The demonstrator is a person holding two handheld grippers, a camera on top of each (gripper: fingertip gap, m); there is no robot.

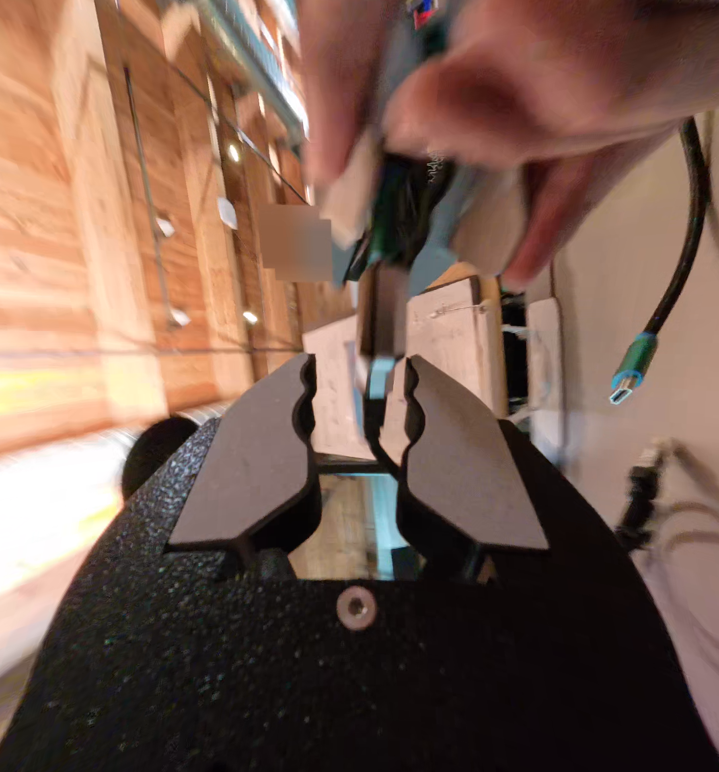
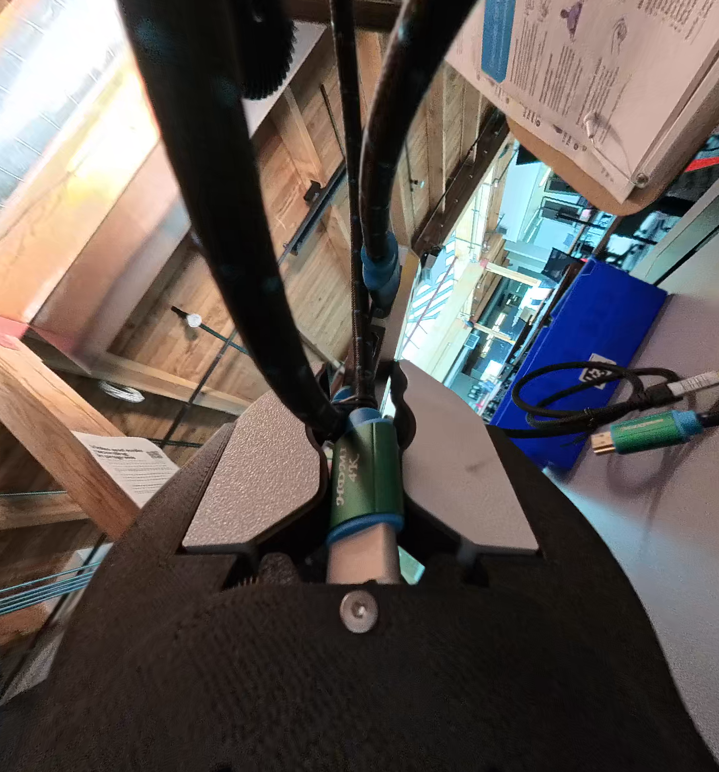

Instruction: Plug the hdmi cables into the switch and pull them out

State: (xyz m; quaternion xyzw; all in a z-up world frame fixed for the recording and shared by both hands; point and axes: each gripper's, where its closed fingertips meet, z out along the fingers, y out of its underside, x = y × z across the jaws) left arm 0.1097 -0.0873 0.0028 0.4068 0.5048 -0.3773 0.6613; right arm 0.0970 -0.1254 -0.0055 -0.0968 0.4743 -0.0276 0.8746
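Right wrist view: your right tool [image 2: 360, 422] is clamped on the green HDMI plug [image 2: 366, 476]. Your left tool [image 1: 360, 401] stands parted, empty. Grip the rigid plug shell; the braided cable flexes.

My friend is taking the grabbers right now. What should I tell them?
Right gripper: shut on a green HDMI plug, metal tip pointing back toward the camera, its black cable looping up.
Left gripper: open, holding nothing; a thin black cable passes between its fingers.
A blurred hand is close in front of the left gripper.
A second green plug lies loose on the table by a blue box.
The switch isn't clearly visible, so I can't tell what is done. Left: find it, plug in, pull out.
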